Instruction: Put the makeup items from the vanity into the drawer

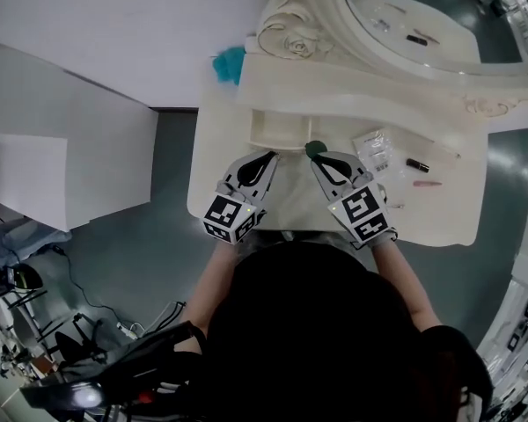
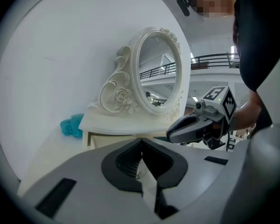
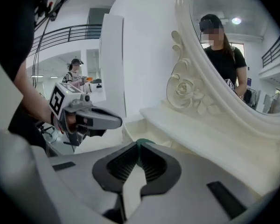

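A small dark green makeup item (image 1: pixel 315 149) is pinched at the tips of my right gripper (image 1: pixel 318 156), which is shut on it. It hangs just in front of the open drawer (image 1: pixel 280 135) of the white vanity (image 1: pixel 440 214). In the right gripper view only its green edge (image 3: pixel 143 143) shows above the jaws, with the drawer (image 3: pixel 141 127) beyond. My left gripper (image 1: pixel 267 159) is shut and holds nothing, level with the right one at the drawer's front. On the vanity top to the right lie a clear packet (image 1: pixel 375 149), a black lipstick (image 1: pixel 417 164) and a pink pencil (image 1: pixel 427 184).
An ornate oval mirror (image 1: pixel 405 25) stands at the back of the vanity, over a raised shelf (image 1: pixel 352 95). A teal object (image 1: pixel 229 63) sits at the shelf's left end. A white partition (image 1: pixel 70 161) stands to the left. The vanity's front edge is just below both grippers.
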A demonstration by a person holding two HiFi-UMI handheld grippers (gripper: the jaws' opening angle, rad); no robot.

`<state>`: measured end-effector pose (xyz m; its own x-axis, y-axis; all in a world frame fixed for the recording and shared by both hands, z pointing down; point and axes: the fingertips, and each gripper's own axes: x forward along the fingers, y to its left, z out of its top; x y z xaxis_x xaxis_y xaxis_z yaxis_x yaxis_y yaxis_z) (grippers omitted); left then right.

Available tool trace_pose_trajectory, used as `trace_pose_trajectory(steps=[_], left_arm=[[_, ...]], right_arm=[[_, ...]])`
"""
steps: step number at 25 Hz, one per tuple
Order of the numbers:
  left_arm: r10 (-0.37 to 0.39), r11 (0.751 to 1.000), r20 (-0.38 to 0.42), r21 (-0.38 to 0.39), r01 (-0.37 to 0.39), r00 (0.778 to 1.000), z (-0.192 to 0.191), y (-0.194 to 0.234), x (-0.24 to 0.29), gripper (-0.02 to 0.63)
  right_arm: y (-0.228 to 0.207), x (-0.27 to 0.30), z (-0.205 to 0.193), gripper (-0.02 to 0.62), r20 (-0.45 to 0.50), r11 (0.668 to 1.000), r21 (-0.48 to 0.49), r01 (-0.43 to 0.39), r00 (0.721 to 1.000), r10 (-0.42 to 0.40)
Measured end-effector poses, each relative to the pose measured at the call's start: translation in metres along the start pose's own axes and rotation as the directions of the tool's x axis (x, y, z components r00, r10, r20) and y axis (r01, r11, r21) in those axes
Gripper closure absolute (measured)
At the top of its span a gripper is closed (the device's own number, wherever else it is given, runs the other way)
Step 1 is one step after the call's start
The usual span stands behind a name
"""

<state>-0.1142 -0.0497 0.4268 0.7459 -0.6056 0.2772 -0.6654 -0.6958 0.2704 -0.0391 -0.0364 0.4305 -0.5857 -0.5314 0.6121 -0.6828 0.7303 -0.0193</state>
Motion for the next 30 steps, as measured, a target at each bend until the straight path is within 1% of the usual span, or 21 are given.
trace_pose_trajectory(steps=[4, 8, 15, 18, 23, 30], left_arm=[[0.006, 1.0, 0.003, 0.001, -0.006, 1.0, 0.007, 0.022, -0.009, 0.592], [0.024, 1.0, 0.011, 0.0, -0.024, 1.0, 0.01, 0.04, -0.018, 0.592], [0.076, 0.997, 0.015, -0.022, -0.076, 0.997, 0.008, 0.074, -0.036, 0.592], [0.094, 0.995, 0.015, -0.039, -0.094, 0.995, 0.006, 0.085, -0.041, 0.592], [0.102, 0.993, 0.023, -0.065, -0.101, 0.994, 0.004, 0.095, -0.043, 0.592], [0.098, 0.992, 0.029, -0.08, -0.095, 0.995, 0.003, 0.097, -0.041, 0.592]], right_arm=[[0.003, 0.025, 0.033, 0.558, 0.033, 0.999, 0.034, -0.041, 0.999, 0.04], [0.009, 0.051, 0.047, 0.557, 0.026, 0.994, 0.065, -0.092, 0.996, 0.09], [0.017, 0.088, 0.049, 0.557, -0.055, 0.983, 0.115, -0.144, 0.987, 0.151], [0.021, 0.097, 0.047, 0.557, -0.098, 0.98, 0.122, -0.154, 0.981, 0.167], [0.025, 0.108, 0.048, 0.557, -0.14, 0.981, 0.108, -0.162, 0.974, 0.176], [0.035, 0.113, 0.05, 0.557, -0.179, 0.972, 0.101, -0.211, 0.957, 0.226]])
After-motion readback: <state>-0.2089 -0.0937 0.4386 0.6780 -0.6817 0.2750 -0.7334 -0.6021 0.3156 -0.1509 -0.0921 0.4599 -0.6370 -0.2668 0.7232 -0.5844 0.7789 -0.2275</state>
